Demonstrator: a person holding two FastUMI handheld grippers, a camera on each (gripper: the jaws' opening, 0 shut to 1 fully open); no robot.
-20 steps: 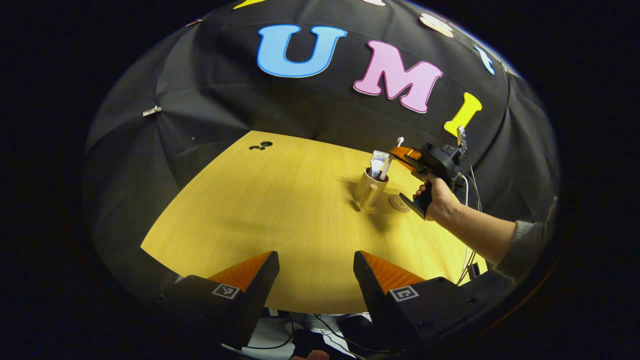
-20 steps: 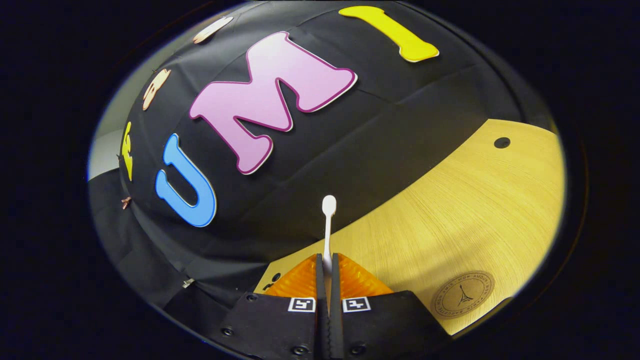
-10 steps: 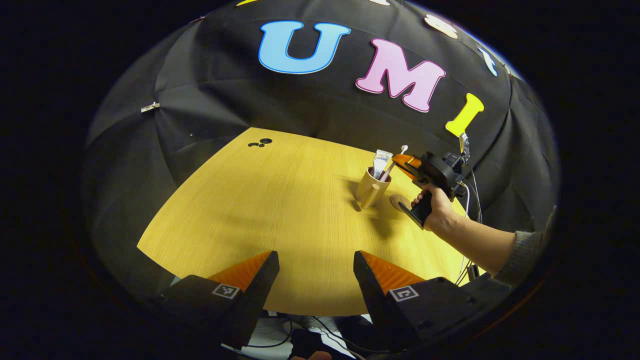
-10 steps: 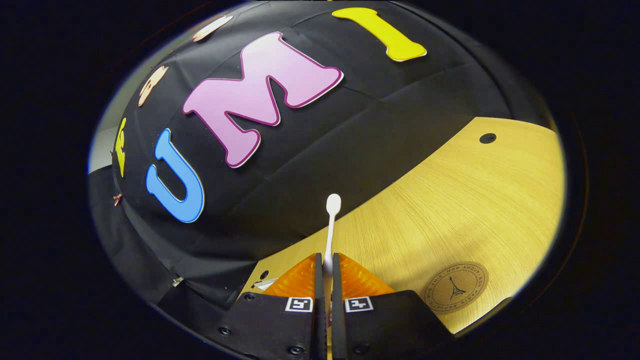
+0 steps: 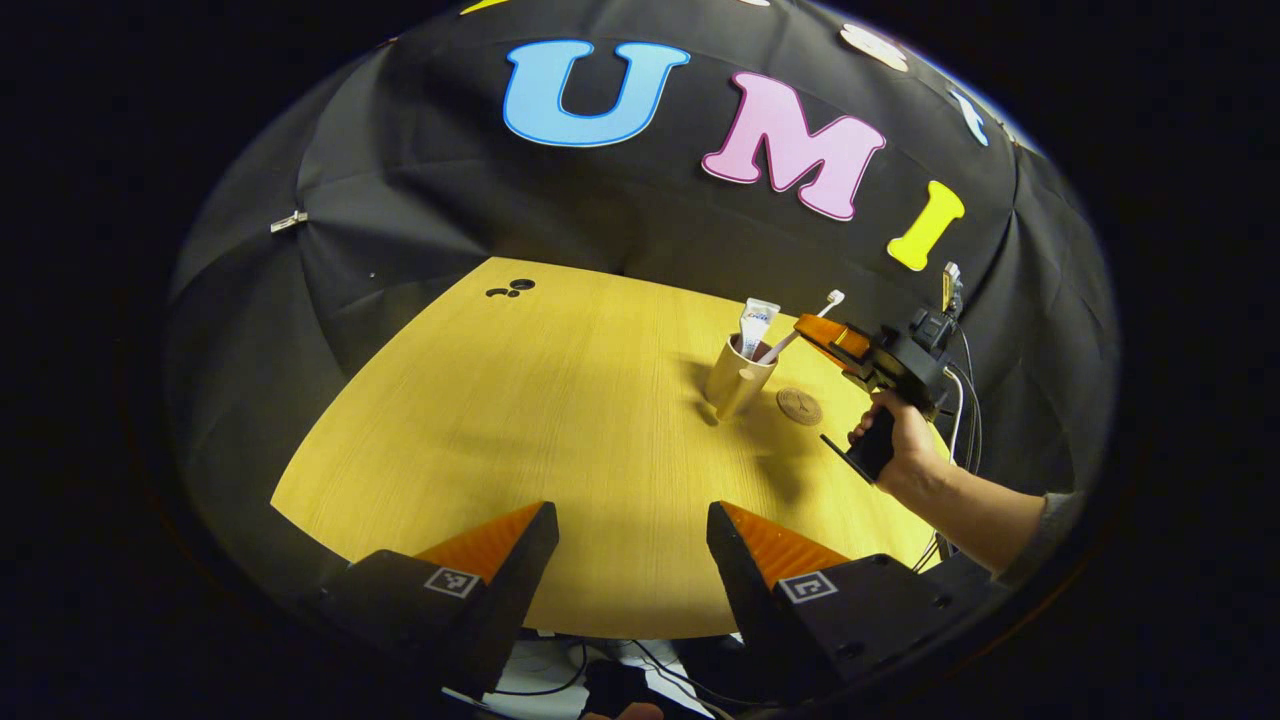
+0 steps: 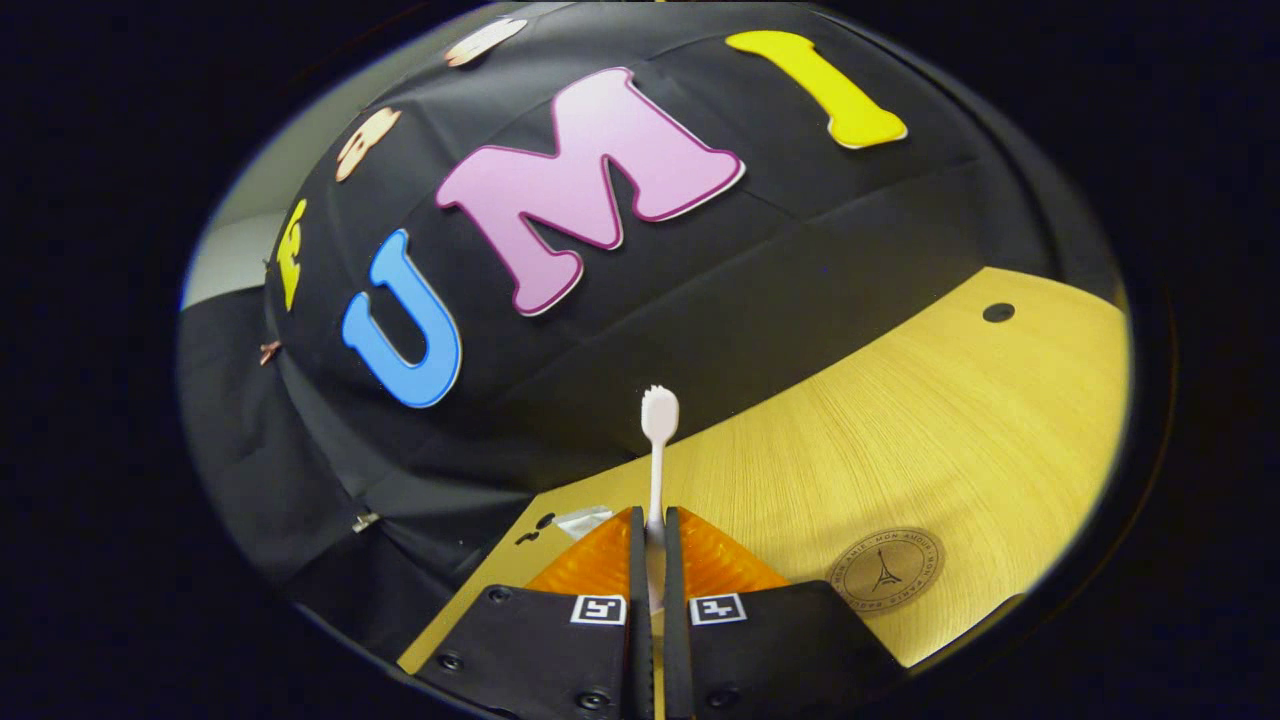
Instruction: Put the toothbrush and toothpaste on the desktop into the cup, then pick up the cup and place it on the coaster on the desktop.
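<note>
right tongs (image 6: 651, 545): clamped together on the toothbrush handle; in the left gripper view the same tongs (image 5: 815, 330) sit just right of the cup, held by a hand (image 5: 903, 450)
left tongs (image 5: 630, 545): apart, nothing between them, low over the near edge of the counter, well apart from the cup
toothbrush (image 6: 657, 455): white, handle pinched between the right tongs, bristle head up and past the tips; in the left gripper view it (image 5: 805, 325) slants with its lower end inside the cup and its head up to the right
cup (image 5: 738, 376): tan, upright on the counter, just left of the coaster, not on it
toothpaste (image 5: 755, 322): white tube standing in the cup, top end sticking out; blue print on it, too small to read
coaster (image 6: 886, 571): round, brown, flat on the counter, right of the right tongs; ring of lettering reads roughly "MON AMOUR" along the top, tower drawing in the middle, rest unclear; also at (image 5: 800, 406)
counter (image 5: 560, 420): yellow wood grain; small dark holes near the far left corner
tag squares: black-and-white marker on each tong base, no readable text
cables (image 5: 962, 385): run down behind the right tongs
</note>
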